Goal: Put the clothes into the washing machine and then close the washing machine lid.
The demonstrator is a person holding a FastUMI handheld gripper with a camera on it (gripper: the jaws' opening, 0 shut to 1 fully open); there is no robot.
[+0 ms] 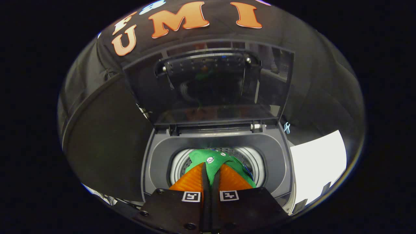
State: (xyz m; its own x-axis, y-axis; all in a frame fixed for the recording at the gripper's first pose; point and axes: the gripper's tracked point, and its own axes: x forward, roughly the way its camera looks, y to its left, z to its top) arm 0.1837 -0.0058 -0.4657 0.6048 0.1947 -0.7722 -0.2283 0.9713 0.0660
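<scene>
A top-loading washing machine [156, 162] occupies the centre and lower centre of the frame, seen from above and in front, its grey top deck surrounding a round opening. Its lid [208, 84], a dark, glossy, see-through panel, stands raised and nearly upright across the upper centre of the frame, hinged along the rear edge of the deck; a perforated dark plate is fixed near its top. To the lower right, just beside the machine, lies a flat white sheet [317, 162]. Inside the opening, the pale rim and perforated wall of the drum [252, 159] show at the centre of the frame, either side of the load. The gripper [211, 172] enters from the bottom centre, aimed forward and down into the opening, its body level and its two fingers [191, 182] converging toward the drum. The jaws are closed to a narrow slit and pinch a fold of green clothes [211, 159] between them. The cloth, bearing small white buttons, bunches up just ahead of the fingertips and drapes over the right-hand finger, held over the mouth of the drum; whether any part of it rests on the drum floor cannot be told.
</scene>
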